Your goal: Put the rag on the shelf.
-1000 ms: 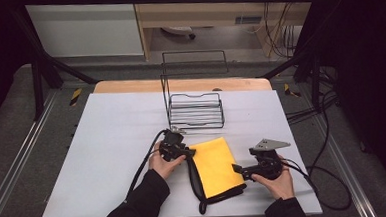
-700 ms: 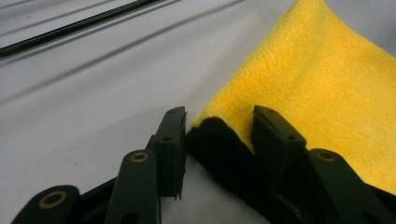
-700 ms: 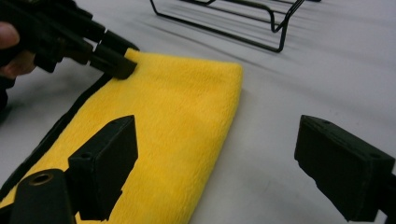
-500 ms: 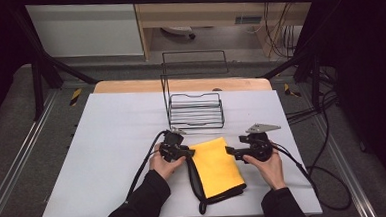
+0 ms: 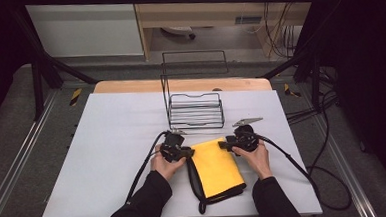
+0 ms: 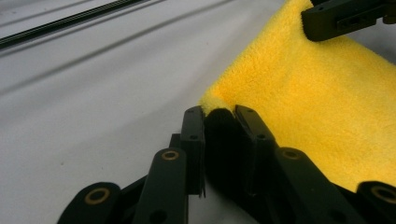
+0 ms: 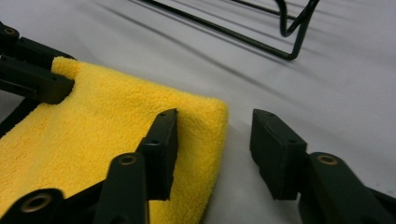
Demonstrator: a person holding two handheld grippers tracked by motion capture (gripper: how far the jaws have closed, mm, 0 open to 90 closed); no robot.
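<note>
A yellow cloth (image 5: 217, 166) lay on the white table (image 5: 107, 143), just in front of the wire rack (image 5: 195, 111). L gripper (image 5: 187, 151) jaws, just closing, pinched the cloth's rack-side corner; R gripper (image 5: 223, 146) jaws, also closing, stood spread astride the opposite corner w/o pressing it.

The yellow cloth (image 7: 107, 121) looks soft and fuzzy, like a fluffy towel, with a smooth black edge band. The table (image 5: 112, 142) has a flat, matt white top, and bare wood shows along its far edge. The rack (image 5: 195, 111) is thin black metal wire, and both grippers look like hard, dull black plastic.
</note>
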